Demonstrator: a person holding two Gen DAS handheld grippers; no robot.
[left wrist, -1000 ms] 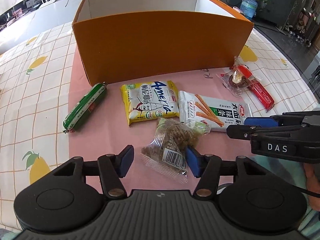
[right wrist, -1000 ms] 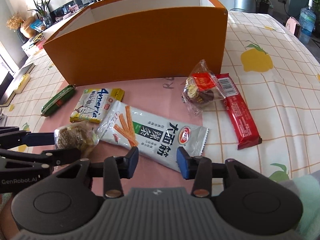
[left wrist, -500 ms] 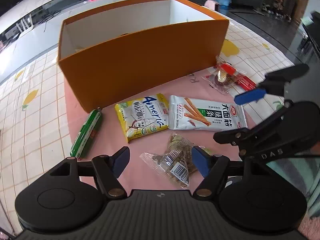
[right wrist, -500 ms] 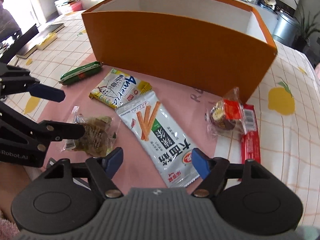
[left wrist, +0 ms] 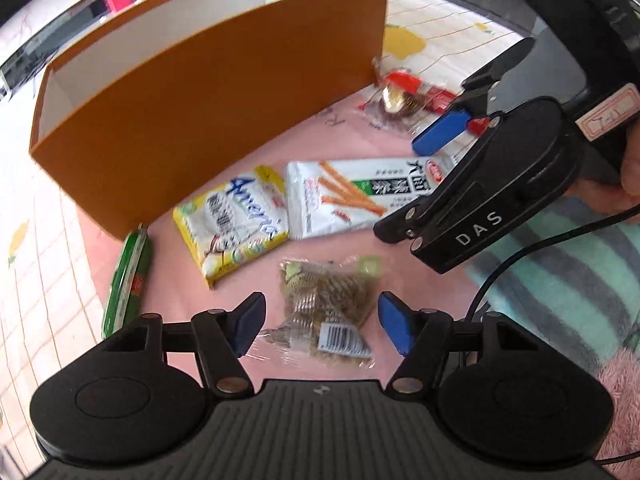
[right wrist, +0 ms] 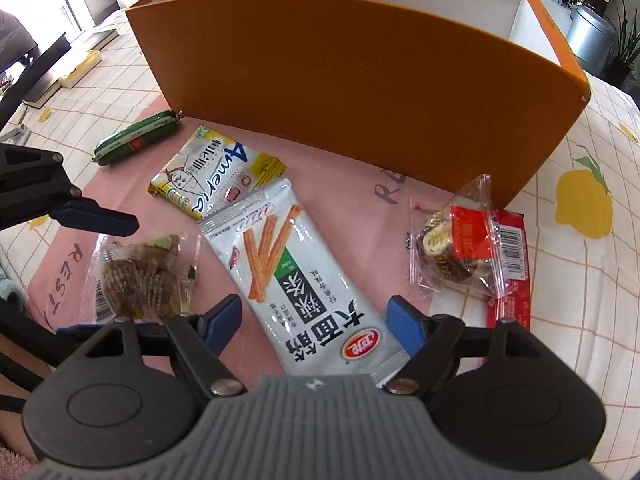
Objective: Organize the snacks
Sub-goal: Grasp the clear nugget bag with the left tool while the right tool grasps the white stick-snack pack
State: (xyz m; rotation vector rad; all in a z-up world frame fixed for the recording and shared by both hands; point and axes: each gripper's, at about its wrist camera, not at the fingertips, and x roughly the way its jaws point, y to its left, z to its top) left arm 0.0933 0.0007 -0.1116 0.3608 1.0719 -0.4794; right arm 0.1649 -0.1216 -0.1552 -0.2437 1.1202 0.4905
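Both grippers' jaws stand apart, holding nothing. The left gripper (left wrist: 318,322) straddles the clear snack packet (left wrist: 326,304) at lower centre. Its slippery film could slide out if pinched.

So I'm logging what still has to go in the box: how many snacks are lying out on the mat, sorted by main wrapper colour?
Green sausage stick: 1
Yellow cracker pack: 1
White strips pack: 1
Clear bags: 2
Red bar: 1
Total: 6, all outside the orange box.

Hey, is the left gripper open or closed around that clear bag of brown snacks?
Open. The left gripper has its blue fingertips spread on either side of the clear snack bag, with gaps showing; the bag lies flat on the pink mat.
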